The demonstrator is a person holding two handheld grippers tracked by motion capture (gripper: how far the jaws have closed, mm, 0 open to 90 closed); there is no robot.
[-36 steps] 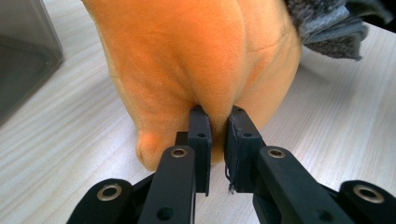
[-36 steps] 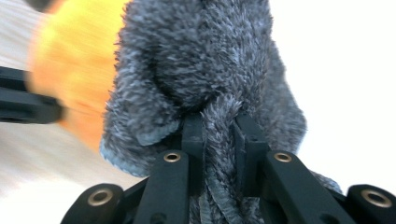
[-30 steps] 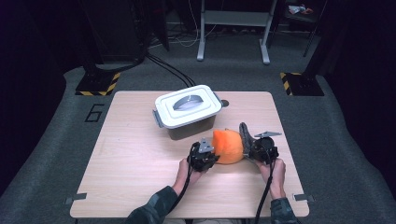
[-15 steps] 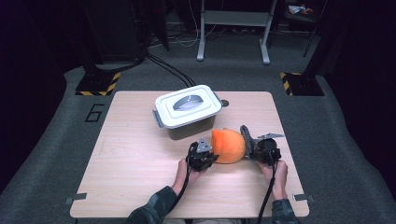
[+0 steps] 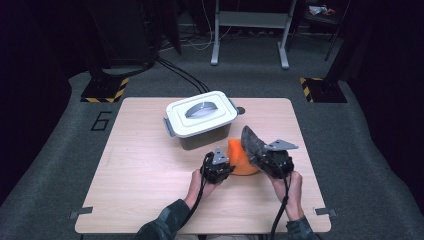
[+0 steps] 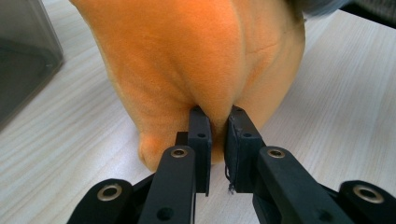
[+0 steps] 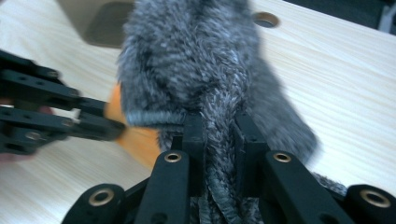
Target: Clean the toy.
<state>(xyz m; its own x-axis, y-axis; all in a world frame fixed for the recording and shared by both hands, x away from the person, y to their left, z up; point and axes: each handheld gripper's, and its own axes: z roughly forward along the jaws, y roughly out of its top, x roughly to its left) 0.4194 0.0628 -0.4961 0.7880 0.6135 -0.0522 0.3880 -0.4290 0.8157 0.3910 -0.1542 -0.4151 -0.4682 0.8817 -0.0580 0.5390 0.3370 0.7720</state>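
Smooth orange plush (image 6: 187, 56), shaggy grey fur (image 7: 196, 60), matt pale-wood table (image 5: 145, 170).

Tools (image 5: 239, 161) – two; orange cloth (image 5: 239, 159) – one; grey cloth (image 5: 252, 142) – one; lidded box (image 5: 201, 119) – one.

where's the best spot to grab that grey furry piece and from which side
Judging by the pictures, take the grey furry piece at its bunched lower edge, coming from the person's side, low over the table. The fur gathers there into a narrow fold that fits between two jaws; higher up it spreads wide. The right gripper is shut on that fold, while the left gripper pinches the orange plush.
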